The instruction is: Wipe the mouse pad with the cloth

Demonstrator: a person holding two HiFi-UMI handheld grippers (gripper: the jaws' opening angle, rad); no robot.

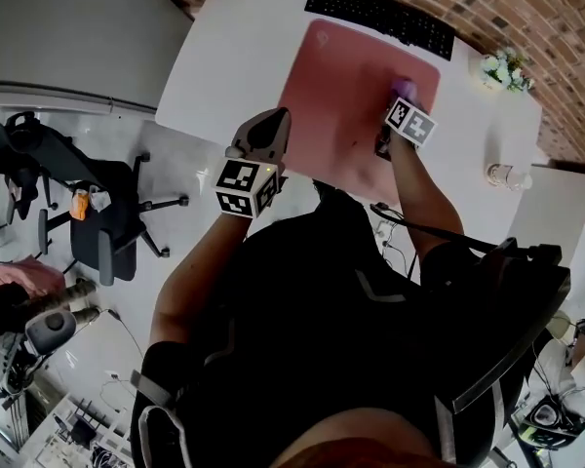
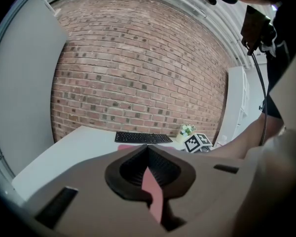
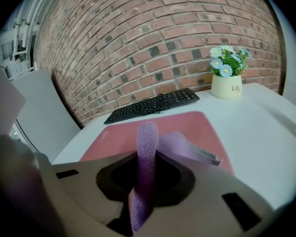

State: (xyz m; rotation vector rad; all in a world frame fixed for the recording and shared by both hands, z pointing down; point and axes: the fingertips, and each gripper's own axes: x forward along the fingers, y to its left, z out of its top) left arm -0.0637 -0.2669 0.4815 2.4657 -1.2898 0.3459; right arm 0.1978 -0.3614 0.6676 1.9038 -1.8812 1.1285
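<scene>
On the right side of the pink mouse pad rests the purple cloth, a fold of it pinched between the jaws of the right gripper. Wiping well, I judge, means keeping the cloth flat under even pressure and sweeping in overlapping strokes, stopping short of the keyboard. The left gripper hangs by the pad's near left edge, jaws pressed together on nothing. Only the right gripper view shows the pinch and the loose flap; the head view alone shows both tools over the white desk
</scene>
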